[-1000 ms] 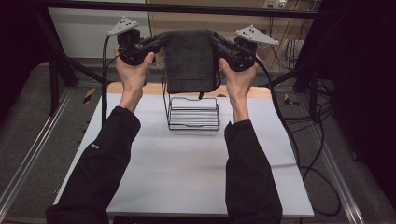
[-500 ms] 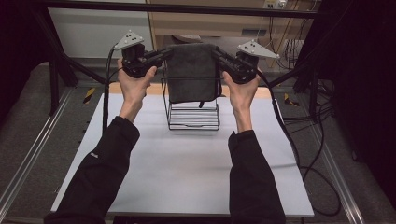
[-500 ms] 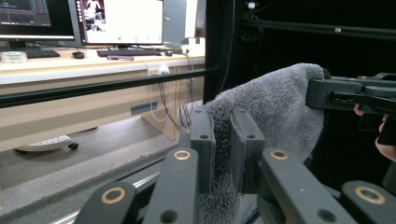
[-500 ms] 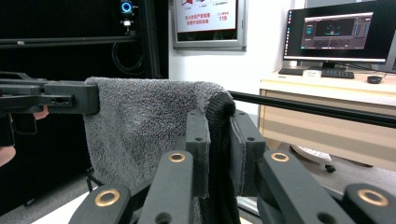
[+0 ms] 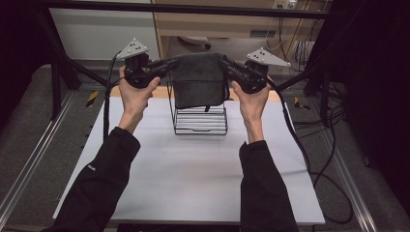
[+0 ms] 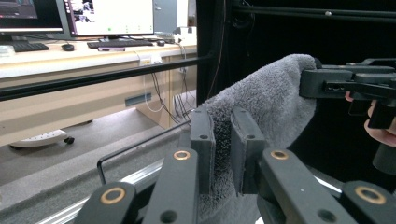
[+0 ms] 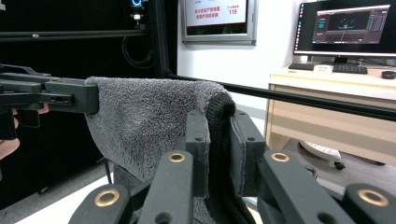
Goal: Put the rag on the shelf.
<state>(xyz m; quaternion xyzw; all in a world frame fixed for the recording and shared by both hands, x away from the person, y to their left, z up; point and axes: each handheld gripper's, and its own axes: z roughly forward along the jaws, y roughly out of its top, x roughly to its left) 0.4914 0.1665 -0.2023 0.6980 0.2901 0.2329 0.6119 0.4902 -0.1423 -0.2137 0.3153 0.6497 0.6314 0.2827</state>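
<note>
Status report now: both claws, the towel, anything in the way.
Left claw and right claw each shut on grey towel. Towel stretched between them, hanging above wire rack. Nothing blocking.

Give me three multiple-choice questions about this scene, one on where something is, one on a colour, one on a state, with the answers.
1. Where is the black wire rack?
A. on the white table top, below the towel
B. on the floor
C. on the wooden desk

2. What colour is the fluffy towel?
A. white
B. dark grey
C. red

3. How is the towel held?
A. by the left gripper alone
B. lying loose
C. clamped by both, the right gripper too

Answers: 1 A, the rack stands on the table; 2 B, grey pile; 3 C, jaws pinch each top corner.
</note>
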